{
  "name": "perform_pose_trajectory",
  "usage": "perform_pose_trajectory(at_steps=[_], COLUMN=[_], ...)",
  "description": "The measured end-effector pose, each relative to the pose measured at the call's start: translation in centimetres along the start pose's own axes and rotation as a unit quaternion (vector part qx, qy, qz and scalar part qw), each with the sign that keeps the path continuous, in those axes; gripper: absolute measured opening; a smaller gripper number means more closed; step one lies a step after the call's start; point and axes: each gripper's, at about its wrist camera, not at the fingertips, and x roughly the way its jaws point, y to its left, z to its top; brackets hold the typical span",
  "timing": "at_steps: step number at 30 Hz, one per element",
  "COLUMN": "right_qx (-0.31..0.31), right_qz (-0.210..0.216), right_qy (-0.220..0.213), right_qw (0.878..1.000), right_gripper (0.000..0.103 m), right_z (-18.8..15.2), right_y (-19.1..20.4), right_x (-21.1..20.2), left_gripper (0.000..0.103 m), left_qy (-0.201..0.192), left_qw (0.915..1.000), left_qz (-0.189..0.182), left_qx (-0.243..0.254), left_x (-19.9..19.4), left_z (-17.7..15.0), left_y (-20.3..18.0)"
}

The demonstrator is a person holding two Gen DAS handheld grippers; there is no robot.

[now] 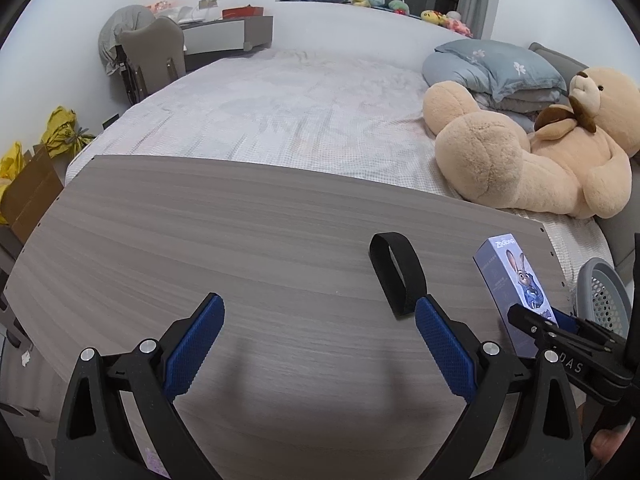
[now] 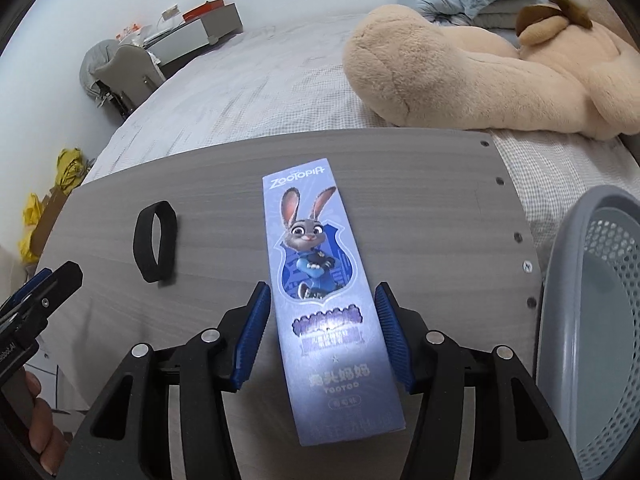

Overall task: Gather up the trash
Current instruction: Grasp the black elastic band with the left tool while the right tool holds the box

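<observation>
A long lilac Zootopia box (image 2: 316, 280) with a rabbit picture lies lengthwise between the blue pads of my right gripper (image 2: 322, 289), which is shut on its two long sides. From the left wrist view the box (image 1: 516, 280) stands tilted up at the table's right end, with the right gripper (image 1: 536, 320) clamped on its lower part. My left gripper (image 1: 320, 302) hangs open over the wood-grain table (image 1: 200, 240) with nothing between its fingers. A black elastic band loop (image 1: 414, 276) lies on the table beside its right finger, also visible as the band (image 2: 168, 248) left of the box.
A grey perforated basket (image 2: 580, 280) stands off the table's right edge. Behind the table is a bed (image 1: 300, 112) with a big tan teddy bear (image 1: 520, 160) and folded bedding (image 1: 500, 68). A chair (image 1: 148, 52) and yellow bags (image 1: 60, 128) stand at the left.
</observation>
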Motion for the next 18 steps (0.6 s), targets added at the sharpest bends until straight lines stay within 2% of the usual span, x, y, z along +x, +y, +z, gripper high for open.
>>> perform_pose_trajectory(at_steps=[6,18], right_qx=[0.007,-0.010], right_qz=[-0.010,-0.014], right_qy=[-0.012,-0.017], right_qw=[1.000,1.000], right_gripper=[0.058,0.058], right_z=[-0.7,0.1], right_y=[-0.4,0.4], right_x=[-0.6,0.7], left_gripper=[0.094,0.094], left_qy=[0.007,0.019], left_qw=[1.0000,0.9998], left_qz=[-0.002,-0.001], left_qx=[0.003,0.005], left_x=[0.4,1.4], left_z=[-0.3,-0.4], left_y=[-0.3,-1.1])
